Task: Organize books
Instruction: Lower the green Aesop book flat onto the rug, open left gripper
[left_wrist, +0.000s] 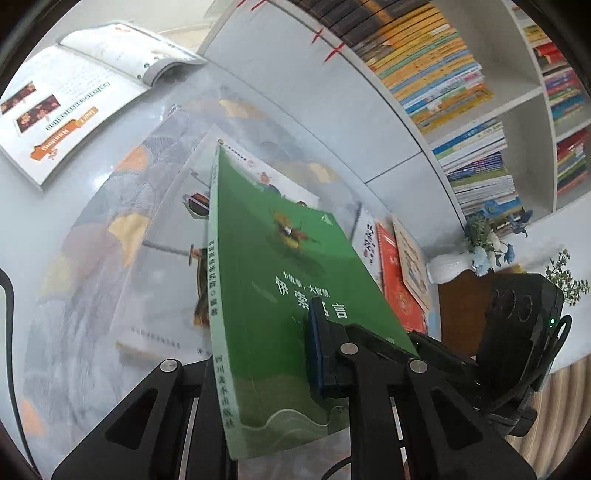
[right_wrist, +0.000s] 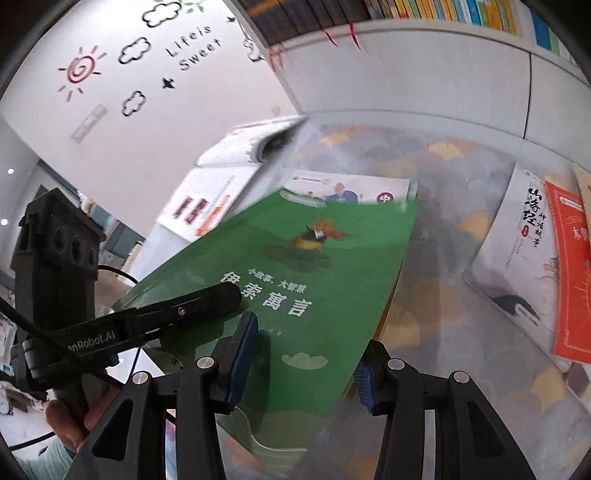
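Observation:
A green paperback (left_wrist: 266, 266) with white Chinese title is lifted off the table, tilted, its spine toward the left. My left gripper (left_wrist: 266, 332) is shut on its near end; one blue pad (left_wrist: 317, 350) presses the cover, and the other finger is hidden behind the book. In the right wrist view the same green book (right_wrist: 314, 258) runs forward between and under my right gripper (right_wrist: 304, 369), which stands open, pads not pressing. The left gripper's black finger (right_wrist: 207, 301) lies across the cover. A white illustrated book (left_wrist: 173, 240) lies flat on the table below.
An open book (left_wrist: 66, 110) lies at the far left. White (right_wrist: 517, 251) and red (right_wrist: 572, 277) books lie to the right, near a white vase of blue flowers (left_wrist: 454, 266). A full white bookshelf (left_wrist: 461, 92) stands behind the patterned tablecloth (left_wrist: 92, 258). A hand (right_wrist: 66, 417) holds the left gripper.

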